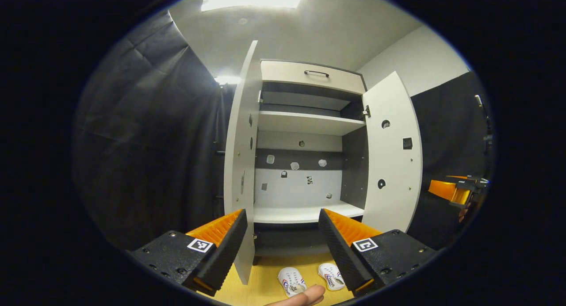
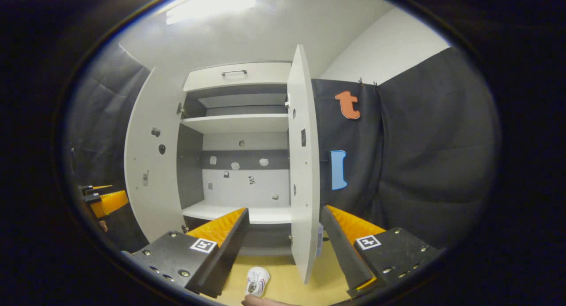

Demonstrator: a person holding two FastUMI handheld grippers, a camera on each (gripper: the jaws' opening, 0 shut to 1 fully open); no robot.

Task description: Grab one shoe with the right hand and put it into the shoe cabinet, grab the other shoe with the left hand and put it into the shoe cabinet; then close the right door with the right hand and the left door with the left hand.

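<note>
Straight ahead stands the shoe cabinet (image 1: pixel 305 164), tall and upright, with its left door (image 1: pixel 241 164) and right door (image 1: pixel 391 155) swung out. On the yellow floor (image 1: pixel 265 270) before it lie two white shoes (image 1: pixel 291 281) side by side, long axes running toward the cabinet. Above them the left gripper (image 1: pixel 283 222) gapes wide, holding nothing. The right gripper (image 2: pixel 285 222), likewise wide, has the right door's edge showing between its fingers, with one shoe (image 2: pixel 257 281) below.
</note>
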